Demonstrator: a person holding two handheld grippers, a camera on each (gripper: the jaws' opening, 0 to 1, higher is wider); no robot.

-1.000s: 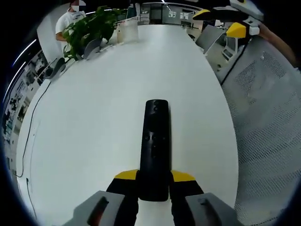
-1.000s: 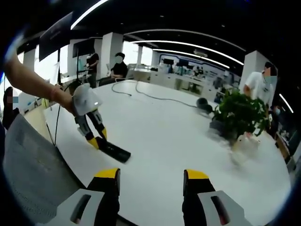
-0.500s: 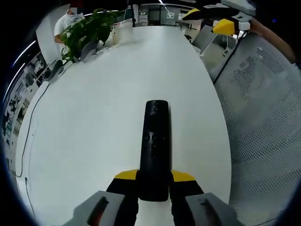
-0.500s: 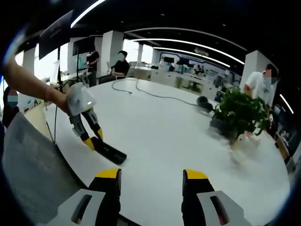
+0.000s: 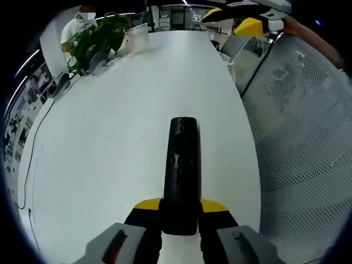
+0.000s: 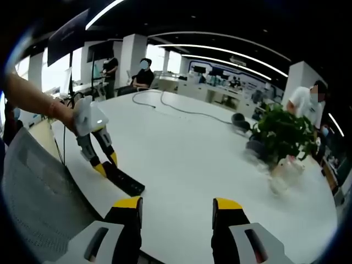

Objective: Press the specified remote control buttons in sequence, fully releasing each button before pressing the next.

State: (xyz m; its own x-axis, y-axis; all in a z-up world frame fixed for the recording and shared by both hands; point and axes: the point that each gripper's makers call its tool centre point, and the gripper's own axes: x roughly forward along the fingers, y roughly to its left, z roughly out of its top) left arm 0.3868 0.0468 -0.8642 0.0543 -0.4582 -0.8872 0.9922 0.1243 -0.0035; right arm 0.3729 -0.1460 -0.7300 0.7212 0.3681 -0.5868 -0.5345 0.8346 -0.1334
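A long black remote control [image 5: 181, 170] points away from me in the left gripper view, its near end clamped between the yellow-tipped jaws of my left gripper [image 5: 180, 208], which is shut on it. It hangs just over the white table [image 5: 110, 126]. In the right gripper view the same remote control [image 6: 124, 181] and the left gripper [image 6: 102, 163] show at the left near the table edge, held by a person's arm [image 6: 33, 99]. My right gripper [image 6: 177, 206] stands open above the table, apart from the remote, with nothing between its fingers. The right gripper [image 5: 231, 21] also appears at the top of the left gripper view.
A grey mesh chair back [image 5: 308, 143] stands to the right of the table. A potted plant [image 6: 283, 132] and a white jar [image 6: 286, 170] sit farther along the table, with a cable [image 6: 181, 110]. Several people stand or sit beyond.
The left gripper with the remote has shifted toward the table edge and the mesh chair. The right gripper has stayed open, with only a slight change of view.
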